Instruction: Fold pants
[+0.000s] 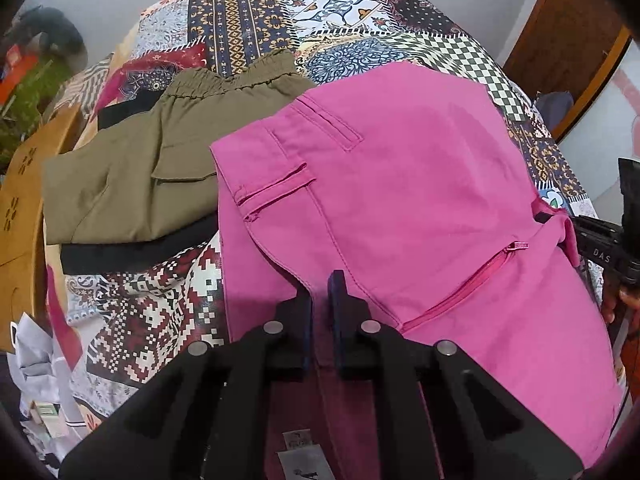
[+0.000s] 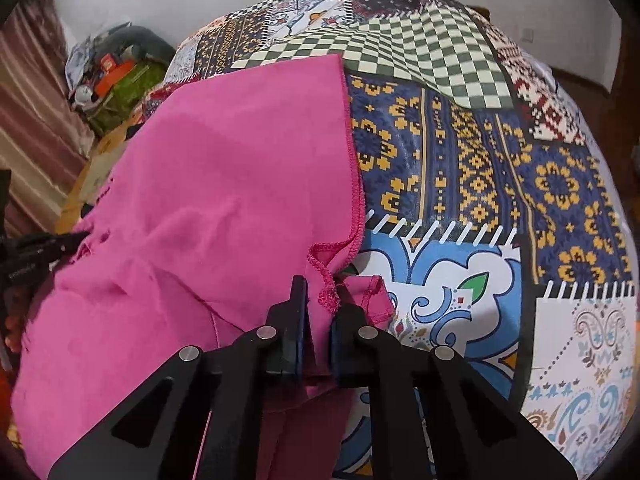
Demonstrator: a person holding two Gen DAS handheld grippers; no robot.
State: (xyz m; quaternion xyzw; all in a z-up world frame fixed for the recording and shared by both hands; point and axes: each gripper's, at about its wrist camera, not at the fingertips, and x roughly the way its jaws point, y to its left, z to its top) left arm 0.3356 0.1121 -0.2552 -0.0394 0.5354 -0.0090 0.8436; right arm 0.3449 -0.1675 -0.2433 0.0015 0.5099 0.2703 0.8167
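Pink pants lie folded on a patterned patchwork cloth, pockets and zip facing up. My left gripper is shut on the near waistband edge of the pink pants, fabric pinched between its fingers. In the right wrist view the pink pants fill the left half, with a stitched hem running down the middle. My right gripper is shut on the hem end of the pink pants, cloth bunched between its pads. The right gripper's body shows at the pants' right edge.
Folded olive pants lie on a black garment to the left of the pink ones. A wooden piece and clutter sit at the left edge. A wooden door frame stands at the back right. Patterned cloth spreads to the right.
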